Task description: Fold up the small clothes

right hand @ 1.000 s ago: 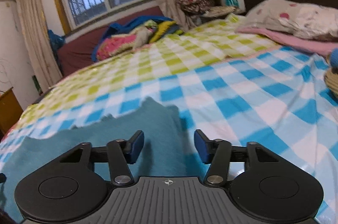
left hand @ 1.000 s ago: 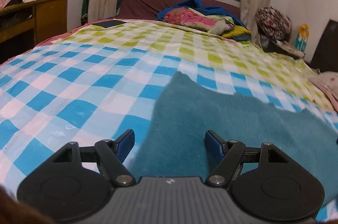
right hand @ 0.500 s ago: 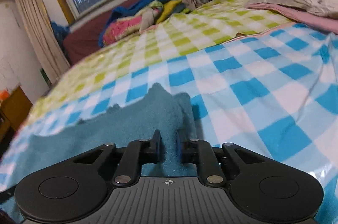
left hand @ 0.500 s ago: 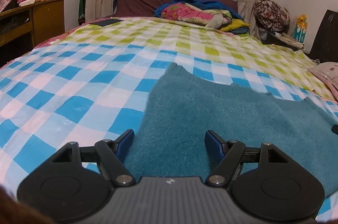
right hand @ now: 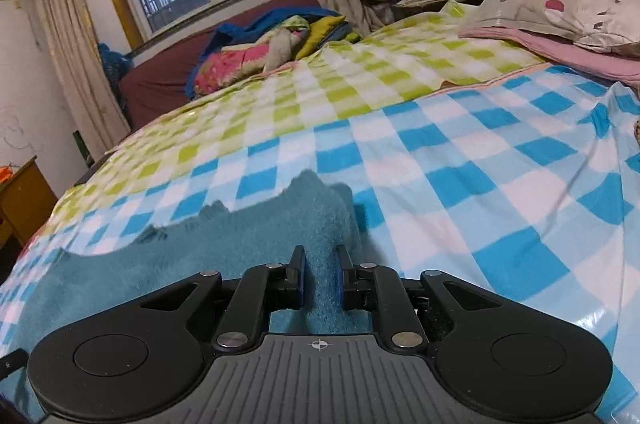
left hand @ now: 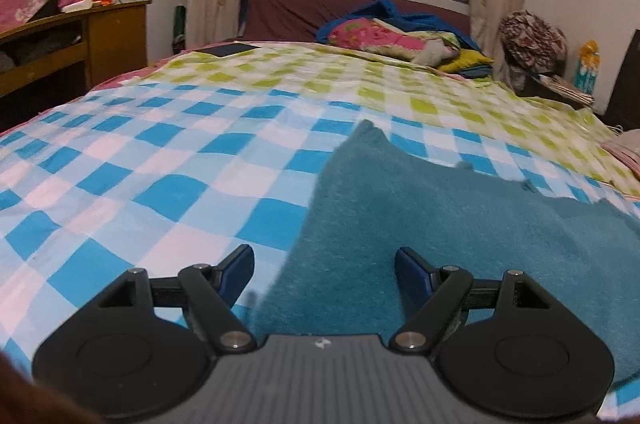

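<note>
Right hand-held gripper (right hand: pixel 320 266), spread wide a second ago, now pinches the fuzzy teal garment (right hand: pixel 240 248); left hand-held gripper (left hand: pixel 324 264) stays wide open, empty.

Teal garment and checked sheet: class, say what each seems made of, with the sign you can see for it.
Teal garment: seemingly a soft knit or fleece, matte; its surface looks fuzzy and its edges lie limp. The exact fibre cannot be told.
Checked sheet: a thin, smooth fabric, perhaps cotton or a synthetic blend; it creases finely and gives a faint sheen near the right gripper.
</note>
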A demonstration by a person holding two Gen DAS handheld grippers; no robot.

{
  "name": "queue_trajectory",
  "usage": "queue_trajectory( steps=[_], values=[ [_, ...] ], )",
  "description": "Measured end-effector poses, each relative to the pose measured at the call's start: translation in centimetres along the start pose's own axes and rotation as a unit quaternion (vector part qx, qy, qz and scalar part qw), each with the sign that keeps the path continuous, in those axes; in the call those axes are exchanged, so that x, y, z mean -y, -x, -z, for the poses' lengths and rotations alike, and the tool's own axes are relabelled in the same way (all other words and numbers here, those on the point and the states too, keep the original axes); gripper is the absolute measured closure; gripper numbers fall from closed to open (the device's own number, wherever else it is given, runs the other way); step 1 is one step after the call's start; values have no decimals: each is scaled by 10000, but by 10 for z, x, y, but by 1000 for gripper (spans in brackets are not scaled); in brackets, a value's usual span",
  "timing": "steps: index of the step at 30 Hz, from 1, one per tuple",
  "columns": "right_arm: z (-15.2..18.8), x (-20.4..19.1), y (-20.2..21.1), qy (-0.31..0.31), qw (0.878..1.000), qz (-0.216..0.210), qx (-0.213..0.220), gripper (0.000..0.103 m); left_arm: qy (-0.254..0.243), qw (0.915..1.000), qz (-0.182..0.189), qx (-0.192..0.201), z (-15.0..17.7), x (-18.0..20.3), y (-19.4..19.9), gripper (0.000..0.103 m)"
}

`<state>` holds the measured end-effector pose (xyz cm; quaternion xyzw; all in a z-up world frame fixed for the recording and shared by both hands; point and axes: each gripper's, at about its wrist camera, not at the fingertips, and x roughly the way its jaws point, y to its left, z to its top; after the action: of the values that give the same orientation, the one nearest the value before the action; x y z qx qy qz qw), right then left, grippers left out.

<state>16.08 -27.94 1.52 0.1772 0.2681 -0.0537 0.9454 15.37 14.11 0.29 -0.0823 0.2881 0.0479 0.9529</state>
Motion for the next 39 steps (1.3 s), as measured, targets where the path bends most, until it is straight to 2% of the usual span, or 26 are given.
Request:
queue_trajectory(
  steps=[3,6,8,11,14,16,18,20,21,23,26,29,35,37,39],
  values=[
    [6,-1,-13,190,9991,282,-239,83,192,9997,88,-127,3,-8,-2,18],
    [8,-4,-3,319,9989,320,-120,82,208,9998,36,-58,4,-12,10,19],
    [5,-8,11,423,9982,425,37,82,232,9997,-106,8,7,-16,18,19],
    [2,-25,36,693,9949,519,523,82,247,9995,-197,44,12,-19,26,19],
    [5,-52,48,1134,9903,239,767,79,381,9990,-200,-83,13,-26,29,19],
    [9,-66,39,1463,9874,68,603,77,579,9979,-144,-259,16,-36,26,18],
    [13,-68,17,1523,9878,240,232,77,737,9965,-74,-398,17,-44,22,18],
    [12,-57,-10,1222,9901,592,-359,78,789,9960,-18,-423,19,-46,22,18],
    [12,-51,-14,967,9925,574,-470,78,754,9963,-10,-417,19,-46,23,18],
    [6,-56,-5,887,9937,588,-348,76,731,9965,48,-399,19,-47,25,19],
    [-1,-77,6,1088,9928,469,-150,75,906,9946,245,-433,17,-55,28,20],
    [0,-102,9,1162,9930,164,-135,75,1061,9930,337,-383,15,-62,34,21],
    [25,-152,-18,1557,9855,-307,-597,76,1093,9913,472,-561,21,-62,27,21],
    [36,-158,-33,1571,9833,-259,-881,75,1011,9921,454,-593,22,-61,25,21],
    [42,-163,-36,1671,9824,-171,-822,75,1053,9914,482,-618,23,-63,23,20]
  ],
)
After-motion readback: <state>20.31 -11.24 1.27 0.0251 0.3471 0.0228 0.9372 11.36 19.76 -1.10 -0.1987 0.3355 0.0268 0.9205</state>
